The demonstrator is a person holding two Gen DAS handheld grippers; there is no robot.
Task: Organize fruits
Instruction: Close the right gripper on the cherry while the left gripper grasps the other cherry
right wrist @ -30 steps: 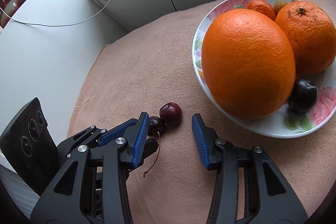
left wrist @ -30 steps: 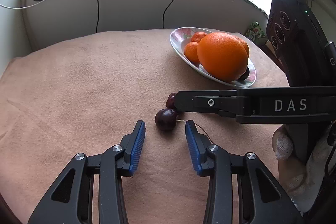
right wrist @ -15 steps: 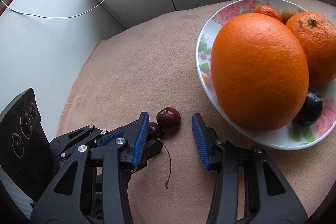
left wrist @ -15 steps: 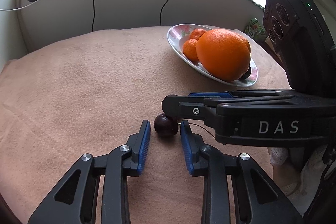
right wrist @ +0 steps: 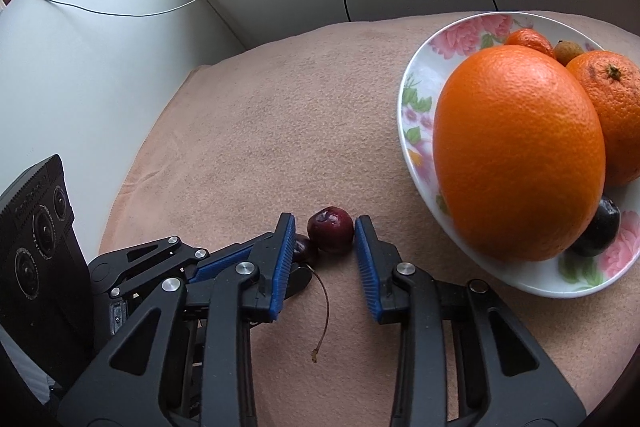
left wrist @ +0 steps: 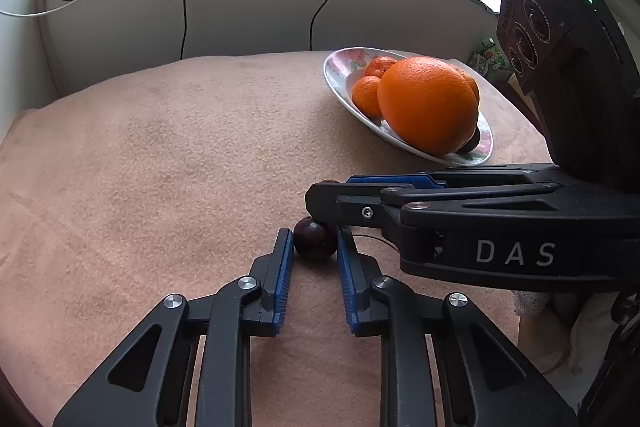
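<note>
Currently, your left gripper point(left wrist: 314, 247) has its blue fingers point(left wrist: 283, 267) closed against a dark cherry point(left wrist: 315, 238) on the tabletop point(left wrist: 160, 155). Your right gripper point(right wrist: 325, 239) has its fingers narrowly apart around a second cherry point(right wrist: 330, 229); whether they touch it, you cannot tell. Both cherries lie near the flowered plate point(right wrist: 416, 107), on its left, which holds a large orange point(right wrist: 516, 155). Open cloth runs left and far to the tabletop's edge.
</note>
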